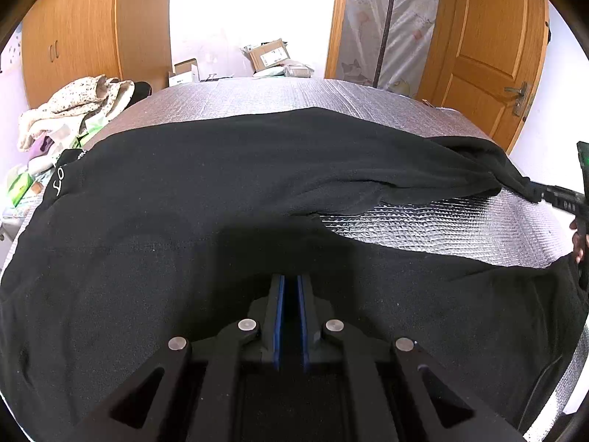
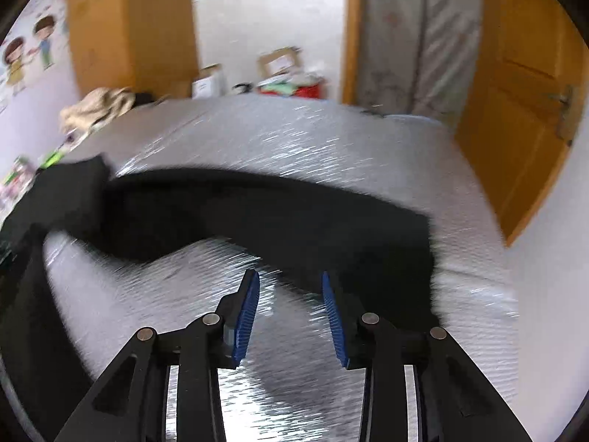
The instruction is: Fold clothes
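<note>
Garment spread for folding: a black fleece garment [image 1: 221, 191] with small white lettering lies over a silver quilted foil mat [image 1: 441, 228], which serves as the landmark below. Most of the cloth covers the mat's near and left parts; one long limb runs along the far side toward the mat's right edge, a second lies along its near edge, and bare foil shows between them. Whether these are sleeves or trouser legs cannot be told. The left gripper [image 1: 291, 287] sits low over the cloth at the mat's near edge, its blue-padded jaws drawn almost together with only a narrow slot between; dark fabric fills that slot, but whether it is pinched there cannot be told. The right gripper [image 2: 291, 276] hovers above bare foil toward the mat's right side, its jaws spread wide and holding nothing, the end of the far limb just beyond its tips; this view is motion-blurred. In the left view the same tool appears at the mat's right edge, touching or just beside that limb's end. The scene fits either a limb about to be grasped or one just released. Any fold inward would call for a firm hold on the limb's end and a flat lay across the body.
</note>
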The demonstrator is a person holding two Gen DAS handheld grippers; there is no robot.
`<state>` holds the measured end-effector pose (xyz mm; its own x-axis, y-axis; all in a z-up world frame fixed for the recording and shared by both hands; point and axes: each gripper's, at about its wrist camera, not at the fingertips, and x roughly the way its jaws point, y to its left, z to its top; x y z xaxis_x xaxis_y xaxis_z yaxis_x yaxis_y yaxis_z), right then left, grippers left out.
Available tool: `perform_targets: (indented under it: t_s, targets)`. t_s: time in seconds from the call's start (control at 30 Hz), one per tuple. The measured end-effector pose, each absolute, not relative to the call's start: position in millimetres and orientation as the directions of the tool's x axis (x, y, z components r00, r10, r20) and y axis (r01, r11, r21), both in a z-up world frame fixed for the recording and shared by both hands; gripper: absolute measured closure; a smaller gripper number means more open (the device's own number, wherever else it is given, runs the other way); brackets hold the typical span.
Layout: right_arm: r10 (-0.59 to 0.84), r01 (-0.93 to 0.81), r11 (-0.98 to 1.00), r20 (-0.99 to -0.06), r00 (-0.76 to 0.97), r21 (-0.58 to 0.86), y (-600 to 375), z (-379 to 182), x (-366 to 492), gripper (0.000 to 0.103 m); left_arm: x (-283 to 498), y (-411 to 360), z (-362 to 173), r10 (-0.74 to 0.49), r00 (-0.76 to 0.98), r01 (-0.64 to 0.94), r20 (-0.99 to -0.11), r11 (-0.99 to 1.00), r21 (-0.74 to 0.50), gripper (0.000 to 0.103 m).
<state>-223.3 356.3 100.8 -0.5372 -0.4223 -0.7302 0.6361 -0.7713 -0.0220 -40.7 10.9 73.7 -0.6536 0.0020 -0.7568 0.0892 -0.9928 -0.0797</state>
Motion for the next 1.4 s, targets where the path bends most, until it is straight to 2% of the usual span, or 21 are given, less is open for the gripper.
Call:
perform_targets:
  t_s: [0.17, 0.4, 0.43, 0.47, 0.5, 0.57, 0.87, 0.93, 1.0, 1.07, 1.2, 1.33, 1.4]
  targets:
    - [-0.530, 0.796, -0.604, -0.720, -0.447, -0.050, 296, 99, -184, 0.063, -41, 10, 74, 0.001, -0.654, 0.088, -0.757, -0.993, -0.078, 0.096]
    - [-0.535, 0.855, -0.505, -0.735, -0.417, -0.117, 248, 94, -176, 0.064, -41, 9, 74, 0.013, -0.655, 0.088, -0.756, -0.992, -0.094, 0.096]
    - [-0.532, 0.857, -0.500, -0.738, -0.416, -0.124, 244, 93, -177, 0.067, -41, 8, 74, 0.015, -0.655, 0.088, -0.755, -0.991, -0.096, 0.096]
    - [-0.528, 0.859, -0.495, -0.740, -0.416, -0.130, 239, 93, -177, 0.087, -41, 8, 74, 0.017, -0.655, 0.088, -0.755, -0.991, -0.099, 0.096]
    - [-0.525, 0.861, -0.490, -0.743, -0.416, -0.136, 235, 93, -178, 0.096, -41, 8, 74, 0.020, -0.655, 0.088, -0.755, -0.991, -0.102, 0.096]
    - [-0.532, 0.865, -0.480, -0.737, -0.417, -0.143, 230, 97, -177, 0.097, -41, 7, 74, 0.025, -0.656, 0.087, -0.755, -0.990, -0.108, 0.096]
    - [-0.705, 0.910, -0.385, -0.588, -0.398, -0.154, 224, 174, -148, 0.097, -44, 6, 75, 0.027, -0.655, 0.087, -0.755, -0.990, -0.111, 0.096]
    - [-0.684, 0.885, -0.435, -0.579, -0.444, -0.166, 220, 174, -161, 0.095, -44, 5, 75, 0.029, -0.655, 0.086, -0.755, -0.990, -0.113, 0.096]
    - [-0.650, 0.859, -0.495, -0.598, -0.468, -0.135, 222, 167, -178, 0.084, -44, 4, 75, 0.034, -0.655, 0.086, -0.755, -0.989, -0.119, 0.096]
    - [-0.615, 0.827, -0.553, -0.618, -0.490, -0.105, 225, 161, -194, 0.079, -44, 2, 75, 0.043, -0.656, 0.085, -0.754, -0.988, -0.131, 0.096]
    - [-0.541, 0.748, -0.662, -0.659, -0.523, -0.049, 230, 147, -228, 0.075, -44, 0, 75, 0.051, -0.656, 0.084, -0.753, -0.986, -0.141, 0.096]
    - [-0.492, 0.671, -0.740, -0.646, -0.584, -0.043, 282, 148, -232, 0.073, -44, 3, 76, 0.037, -0.655, 0.084, -0.755, -0.989, -0.121, 0.096]
    - [-0.468, 0.631, -0.775, -0.643, -0.606, -0.031, 312, 148, -232, 0.068, -45, 3, 77, 0.037, -0.655, 0.084, -0.755, -0.989, -0.121, 0.096]
